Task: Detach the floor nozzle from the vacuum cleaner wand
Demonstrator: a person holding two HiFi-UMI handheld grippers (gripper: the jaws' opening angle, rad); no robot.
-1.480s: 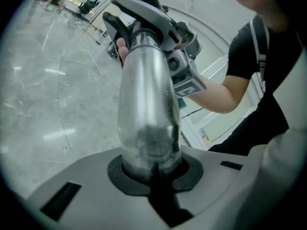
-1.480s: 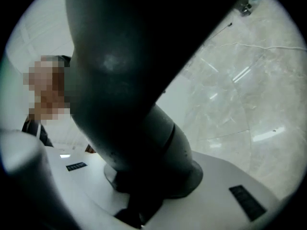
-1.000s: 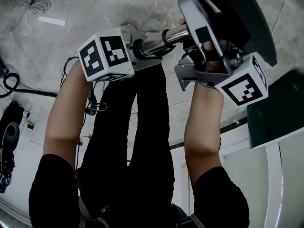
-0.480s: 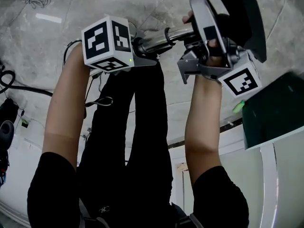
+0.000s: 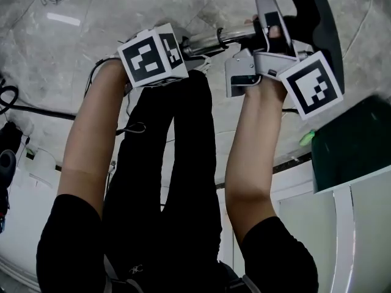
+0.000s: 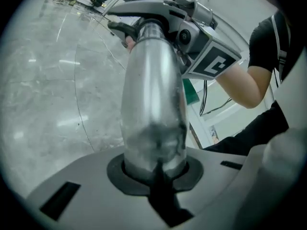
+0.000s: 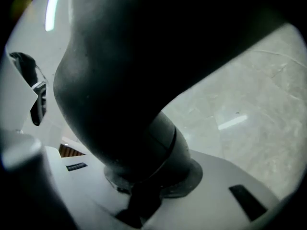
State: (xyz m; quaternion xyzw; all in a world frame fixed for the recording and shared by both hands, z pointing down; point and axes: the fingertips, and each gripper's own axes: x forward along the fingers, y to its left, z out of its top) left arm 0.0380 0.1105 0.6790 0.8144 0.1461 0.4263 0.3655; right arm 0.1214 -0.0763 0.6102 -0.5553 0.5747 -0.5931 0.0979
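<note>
Now left gripper (image 6: 156, 176) jaws clamp the silver wand (image 6: 151, 95), while right gripper (image 7: 148, 181) jaws clamp the black floor nozzle (image 7: 144, 80).

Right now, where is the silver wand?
In the head view the silver wand sits top centre, clamped in the left gripper, running right to the dark floor nozzle that the right gripper holds.

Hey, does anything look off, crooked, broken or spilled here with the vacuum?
Nothing stands out. The left gripper is clamped on the silver wand, the right gripper on the dark neck of the floor nozzle, and the two parts look joined. No damage or spill shows on the floor.
</note>
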